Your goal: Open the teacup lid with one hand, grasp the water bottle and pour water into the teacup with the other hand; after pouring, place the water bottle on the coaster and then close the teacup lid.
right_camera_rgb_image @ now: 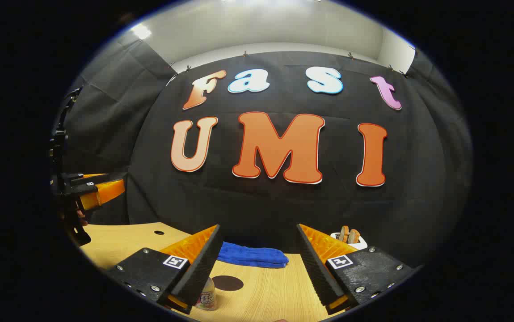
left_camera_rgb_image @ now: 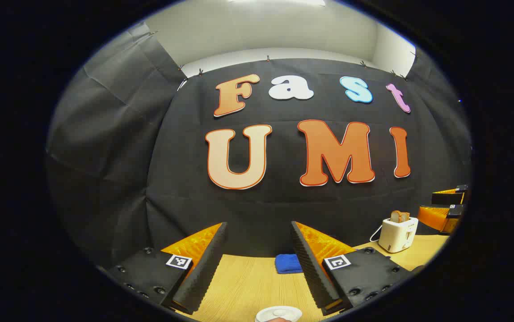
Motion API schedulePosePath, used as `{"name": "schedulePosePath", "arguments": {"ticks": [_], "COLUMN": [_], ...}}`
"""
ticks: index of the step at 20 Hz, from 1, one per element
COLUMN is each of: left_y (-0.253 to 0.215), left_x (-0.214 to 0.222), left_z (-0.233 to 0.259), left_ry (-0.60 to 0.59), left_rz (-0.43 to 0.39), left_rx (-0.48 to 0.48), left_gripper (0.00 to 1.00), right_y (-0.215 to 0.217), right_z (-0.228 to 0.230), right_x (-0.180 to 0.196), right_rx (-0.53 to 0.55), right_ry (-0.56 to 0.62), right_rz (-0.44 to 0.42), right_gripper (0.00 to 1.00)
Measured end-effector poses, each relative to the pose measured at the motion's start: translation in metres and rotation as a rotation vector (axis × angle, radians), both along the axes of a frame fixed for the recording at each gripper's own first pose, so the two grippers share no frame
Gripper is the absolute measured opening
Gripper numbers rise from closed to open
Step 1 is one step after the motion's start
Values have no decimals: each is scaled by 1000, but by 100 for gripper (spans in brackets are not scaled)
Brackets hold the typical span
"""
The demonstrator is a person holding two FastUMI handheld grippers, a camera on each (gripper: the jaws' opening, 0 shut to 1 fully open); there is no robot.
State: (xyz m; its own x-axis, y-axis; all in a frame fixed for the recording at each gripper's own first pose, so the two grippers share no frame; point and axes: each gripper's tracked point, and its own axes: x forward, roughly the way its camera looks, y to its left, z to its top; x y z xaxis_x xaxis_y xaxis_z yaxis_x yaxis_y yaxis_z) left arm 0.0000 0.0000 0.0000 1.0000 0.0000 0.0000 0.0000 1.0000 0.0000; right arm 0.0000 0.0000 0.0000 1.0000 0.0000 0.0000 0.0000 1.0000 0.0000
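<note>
left gripper (left_camera_rgb_image: 259,232): two wedge-shaped fingers with ribbed, saw-toothed inner pads, spread wide with nothing between them; flat plates behind carry small square black-and-white markers and round screw heads. it hangs above the table (left_camera_rgb_image: 248,281), a pale wood-grain top with fine straight lines.

teacup lid (left_camera_rgb_image: 278,314): round, white, smooth, with a small raised knob at its centre; it sits at the lower edge of the left gripper view, on the table below and between the spread fingers, touching neither. the cup beneath it is cut off by the edge.

towel (left_camera_rgb_image: 288,263): blue, soft, nubbly cloth, folded into a low rumpled pad at the far edge of the table against the booth wall.

toaster (left_camera_rgb_image: 398,234): cream, boxy with rounded corners, two brown slices of bread standing upright in its slots; far right of the table in the left gripper view.

right gripper (right_camera_rgb_image: 257,235): same ribbed wedge fingers, likewise spread apart and holding nothing.

water bottle (right_camera_rgb_image: 206,298): small, clear plastic with a printed label, upright on the table, partly hidden behind the tip of the finger at left of the right gripper view.

coaster (right_camera_rgb_image: 227,283): flat, dark, round disc lying on the wood just beside the bottle, nearer than the towel.
</note>
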Motion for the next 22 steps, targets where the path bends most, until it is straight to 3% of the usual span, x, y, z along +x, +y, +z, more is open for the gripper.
{"name": "schedulePosePath", "arguments": {"ticks": [7, 9, 13, 22], "left_y": [8, 6, 6, -6], "left_x": [2, 5, 9, 9], "left_z": [1, 14, 22, -25], "left_ry": [13, -7, -12, 99], "left_rz": [37, 18, 22, -25], "left_rx": [11, -18, 8, -4], "left_gripper": [94, 90, 93, 91], "right_y": [2, 3, 2, 19], "right_z": [3, 5, 13, -22], "right_x": [0, 0, 1, -3], "right_rx": [-10, -4, 1, 26], "right_ry": [-4, -7, -15, 57], "right_rz": [4, 9, 13, 55], "right_gripper": [98, 98, 98, 98]}}
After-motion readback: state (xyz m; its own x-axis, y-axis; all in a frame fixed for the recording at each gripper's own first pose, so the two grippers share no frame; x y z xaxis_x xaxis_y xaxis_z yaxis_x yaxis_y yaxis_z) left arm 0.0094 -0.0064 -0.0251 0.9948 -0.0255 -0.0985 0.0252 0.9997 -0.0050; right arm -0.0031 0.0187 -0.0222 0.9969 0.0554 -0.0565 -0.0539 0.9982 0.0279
